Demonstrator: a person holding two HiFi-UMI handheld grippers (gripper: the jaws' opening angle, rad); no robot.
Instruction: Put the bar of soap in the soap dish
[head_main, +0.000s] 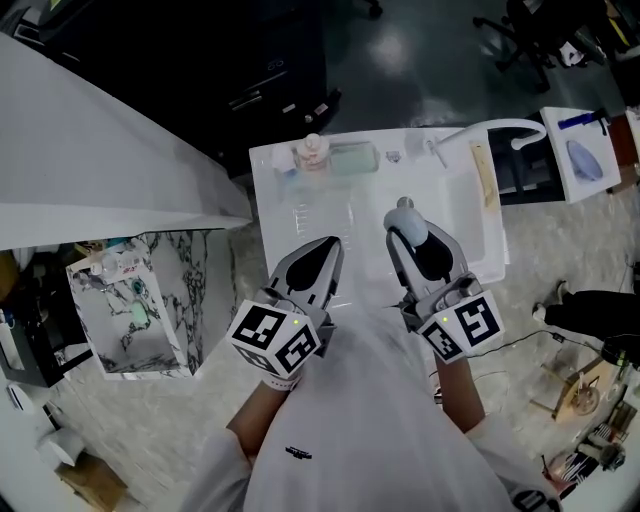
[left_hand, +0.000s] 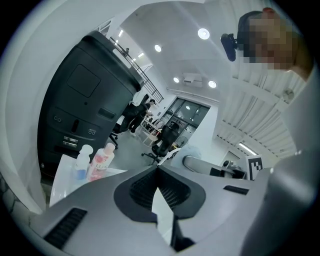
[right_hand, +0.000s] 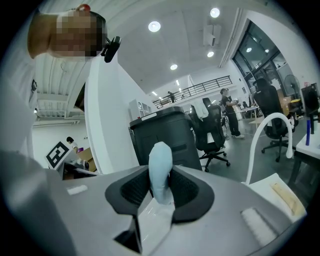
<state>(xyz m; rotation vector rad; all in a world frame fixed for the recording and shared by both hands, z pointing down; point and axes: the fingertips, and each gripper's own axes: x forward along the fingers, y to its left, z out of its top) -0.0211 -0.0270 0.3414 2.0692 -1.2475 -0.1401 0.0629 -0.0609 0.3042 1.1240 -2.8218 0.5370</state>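
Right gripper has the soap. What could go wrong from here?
1. Slip: the pale blue bar of soap is pinched on edge by the right gripper, with much of it standing past the jaws. It could pivot or squirt out.
2. Knock-over: what looks like the pale green soap dish sits right beside a pink bottle, which the reach could tip.
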